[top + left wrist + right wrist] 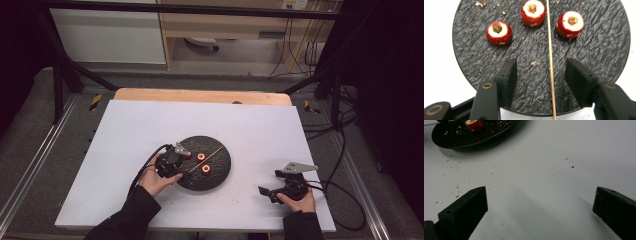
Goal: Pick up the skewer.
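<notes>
A round black slate plate (222, 170) lies at the middle of the white table. Three cored red fruits (498, 32) (533, 12) (570, 24) sit on it, their white cut faces up. A thin wooden skewer (550, 62) lies flat across the plate (599, 50). My left gripper (541, 67) hangs low over the plate's near side, jaws apart with the skewer between them, nearer the right jaw and untouched. In the high view it (183, 156) is at the plate's left edge. My right gripper (269, 182) (540, 197) stands wide open over bare table, nothing between its jaws.
Crumbs and red flecks are scattered over the plate and the white tabletop (544, 157). In the right gripper view the plate's rim (454, 142) and one fruit (474, 125) are at the far left. Black frame posts and cables flank the table.
</notes>
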Demonstrator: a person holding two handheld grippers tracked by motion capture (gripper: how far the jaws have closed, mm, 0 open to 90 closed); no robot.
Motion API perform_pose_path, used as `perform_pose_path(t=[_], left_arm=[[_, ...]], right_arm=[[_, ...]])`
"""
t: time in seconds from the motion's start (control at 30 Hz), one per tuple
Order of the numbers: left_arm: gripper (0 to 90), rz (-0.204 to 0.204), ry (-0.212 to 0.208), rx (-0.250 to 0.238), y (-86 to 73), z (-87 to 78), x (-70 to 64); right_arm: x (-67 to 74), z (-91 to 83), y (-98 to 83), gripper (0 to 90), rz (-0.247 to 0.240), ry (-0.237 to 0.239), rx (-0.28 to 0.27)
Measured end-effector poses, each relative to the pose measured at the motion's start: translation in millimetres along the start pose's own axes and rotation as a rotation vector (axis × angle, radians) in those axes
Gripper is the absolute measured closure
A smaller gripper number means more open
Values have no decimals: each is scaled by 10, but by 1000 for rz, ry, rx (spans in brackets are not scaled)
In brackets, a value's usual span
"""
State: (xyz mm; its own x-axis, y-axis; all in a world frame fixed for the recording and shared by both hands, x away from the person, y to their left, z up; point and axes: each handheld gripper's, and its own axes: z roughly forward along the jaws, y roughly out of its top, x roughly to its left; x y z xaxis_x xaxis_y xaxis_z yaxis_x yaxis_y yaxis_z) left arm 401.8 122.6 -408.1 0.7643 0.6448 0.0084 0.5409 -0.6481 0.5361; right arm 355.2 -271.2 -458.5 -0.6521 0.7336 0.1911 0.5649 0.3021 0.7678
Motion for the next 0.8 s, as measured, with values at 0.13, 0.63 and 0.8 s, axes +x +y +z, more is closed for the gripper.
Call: perform_pose_path(t=[0.13, 0.63, 0.8], left_arm=[[483, 1, -12, 20, 14, 23, -3], [739, 18, -33, 82, 47, 67, -52], [798, 28, -32, 98, 59, 94, -71]], right_arm=[[-2, 3, -1, 7, -4, -2, 3], [1, 2, -3, 7, -4, 3, 3], [4, 1, -2, 7, 0, 5, 3]])
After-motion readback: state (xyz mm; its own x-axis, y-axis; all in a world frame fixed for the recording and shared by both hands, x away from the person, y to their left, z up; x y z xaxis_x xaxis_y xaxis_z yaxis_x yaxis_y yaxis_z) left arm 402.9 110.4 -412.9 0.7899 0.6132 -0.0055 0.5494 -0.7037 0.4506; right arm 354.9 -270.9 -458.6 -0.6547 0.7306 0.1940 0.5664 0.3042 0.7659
